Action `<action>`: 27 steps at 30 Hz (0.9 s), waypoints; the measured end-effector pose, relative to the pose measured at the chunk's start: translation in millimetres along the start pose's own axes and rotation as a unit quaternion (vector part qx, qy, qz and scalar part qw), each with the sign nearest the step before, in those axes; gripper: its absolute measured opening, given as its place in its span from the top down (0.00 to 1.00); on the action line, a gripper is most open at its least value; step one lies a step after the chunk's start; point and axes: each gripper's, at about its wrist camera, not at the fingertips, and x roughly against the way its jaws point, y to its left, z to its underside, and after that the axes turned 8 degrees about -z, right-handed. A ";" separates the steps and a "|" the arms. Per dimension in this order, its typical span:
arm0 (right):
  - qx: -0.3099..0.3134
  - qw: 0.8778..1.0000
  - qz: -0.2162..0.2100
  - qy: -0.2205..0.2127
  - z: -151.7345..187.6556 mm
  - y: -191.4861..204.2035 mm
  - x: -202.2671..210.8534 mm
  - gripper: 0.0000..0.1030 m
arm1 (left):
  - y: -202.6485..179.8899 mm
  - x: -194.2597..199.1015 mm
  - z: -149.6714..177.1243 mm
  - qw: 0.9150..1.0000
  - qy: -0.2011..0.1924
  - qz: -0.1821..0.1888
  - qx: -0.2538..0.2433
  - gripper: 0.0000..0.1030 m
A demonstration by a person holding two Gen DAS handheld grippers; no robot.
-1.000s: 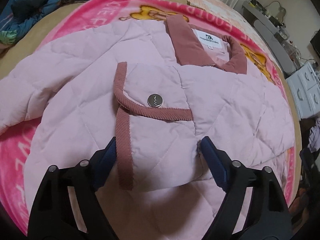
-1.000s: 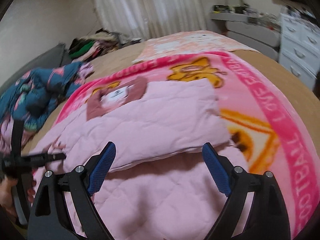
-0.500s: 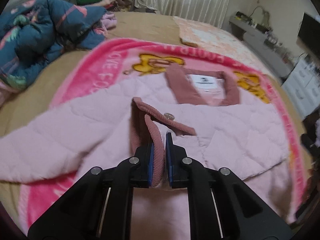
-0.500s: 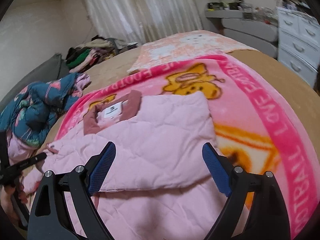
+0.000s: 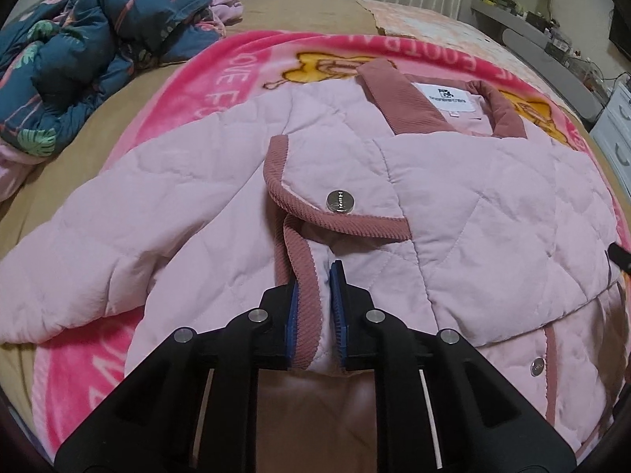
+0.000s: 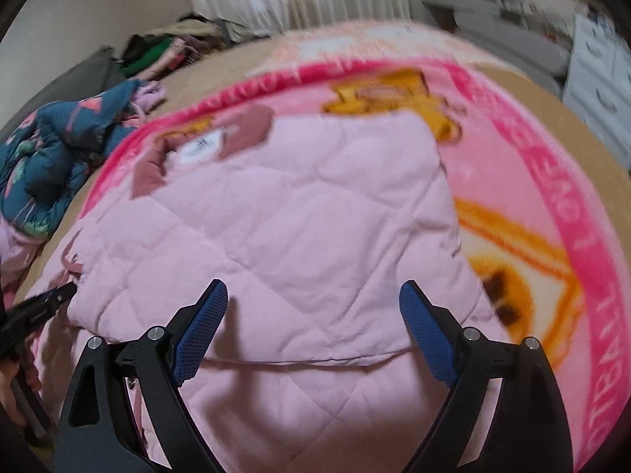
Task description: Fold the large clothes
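A pale pink quilted jacket with dusty-rose corduroy trim lies on a pink blanket, collar and white label at the far end. Its right side is folded over the body. My left gripper is shut on the jacket's corduroy-edged front corner, just below a metal snap button. The left sleeve stretches out to the left. In the right wrist view my right gripper is open and empty, hovering low over the folded panel near its lower edge. The left gripper tip shows at the left.
The pink cartoon blanket covers a tan bed. A dark blue floral quilt is heaped at the left. More clothes are piled by the curtain. White drawers and a cluttered shelf stand at the right.
My left gripper closed on the corduroy-trimmed front corner, lifted it, and has now lowered it again. My right gripper stayed open and moved closer over the folded panel.
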 end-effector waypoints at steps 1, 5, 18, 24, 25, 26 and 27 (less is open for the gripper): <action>-0.001 1.000 0.008 0.008 1.9 -1.9 -4.4 0.14 | 0.0 -0.5 0.2 1.000 0.000 0.001 0.002 0.92; -0.007 1.000 0.004 0.010 8.3 -7.6 -13.6 0.12 | -0.4 2.3 1.2 1.000 -0.007 0.000 0.008 0.88; -0.051 0.998 -0.037 -0.012 -0.1 -11.4 13.3 0.05 | 1.3 22.6 3.3 1.000 -0.011 0.017 0.021 0.54; -0.029 0.998 -0.037 -0.051 -4.3 -2.5 38.6 0.04 | 5.9 36.6 5.9 0.999 -0.017 0.021 0.028 0.20; -0.024 0.997 -0.038 -0.056 -5.3 -0.6 41.8 0.04 | 6.8 38.5 6.5 0.999 -0.017 0.022 0.028 0.16; -0.021 0.997 -0.039 -0.061 -6.1 1.3 44.5 0.04 | 8.4 41.1 7.5 0.999 -0.018 0.022 0.029 0.09; -0.018 0.997 -0.039 -0.065 -6.9 3.4 47.0 0.04 | 10.3 42.5 8.1 0.999 -0.019 0.020 0.032 0.09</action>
